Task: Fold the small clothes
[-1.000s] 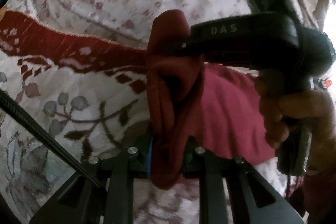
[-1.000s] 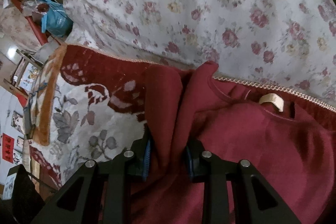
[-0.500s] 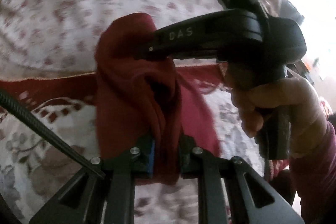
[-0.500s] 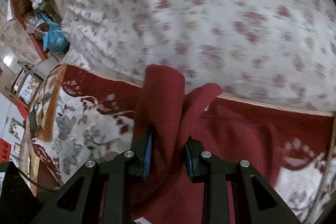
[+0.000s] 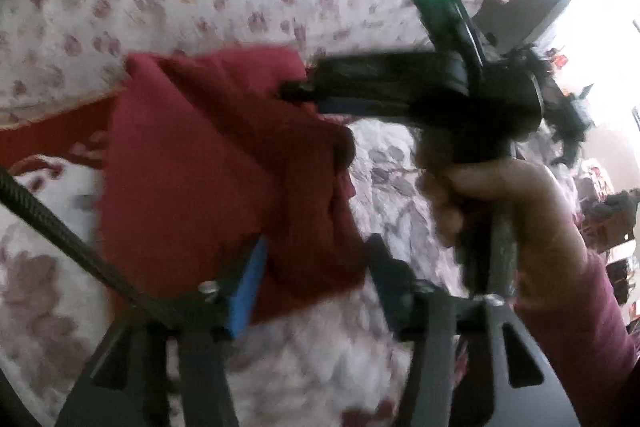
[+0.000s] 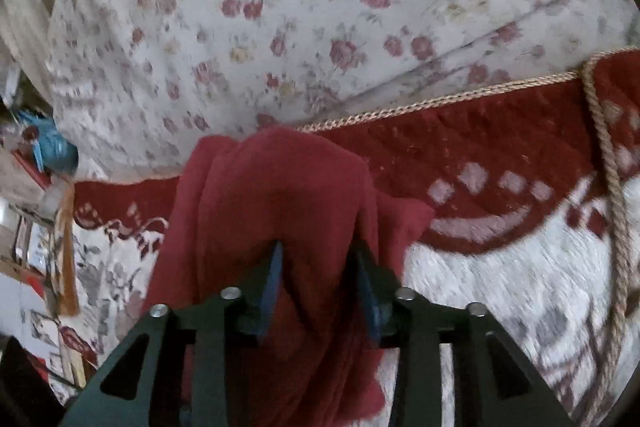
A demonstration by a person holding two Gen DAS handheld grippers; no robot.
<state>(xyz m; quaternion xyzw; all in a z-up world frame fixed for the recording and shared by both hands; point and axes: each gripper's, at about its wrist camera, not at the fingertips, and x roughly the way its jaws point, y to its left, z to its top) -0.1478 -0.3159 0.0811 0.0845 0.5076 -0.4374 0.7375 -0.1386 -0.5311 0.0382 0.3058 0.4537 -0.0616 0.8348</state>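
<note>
A small dark red garment hangs bunched above the patterned bed cover. In the left wrist view my left gripper has its jaws spread wide with the cloth lying loosely between them, so it is open. The right gripper shows there from the side, held by a hand, its tips clamped on the garment's upper edge. In the right wrist view my right gripper is shut on a thick fold of the red garment, which drapes down over both fingers.
A red and white woven blanket with a braided cord edge covers the bed. A white floral quilt lies behind it. Clutter and a blue bag sit at the far left.
My left gripper's jaws have spread apart and released the cloth they pinched. Both grippers have swung right, and the garment now hangs mostly from the right gripper.
</note>
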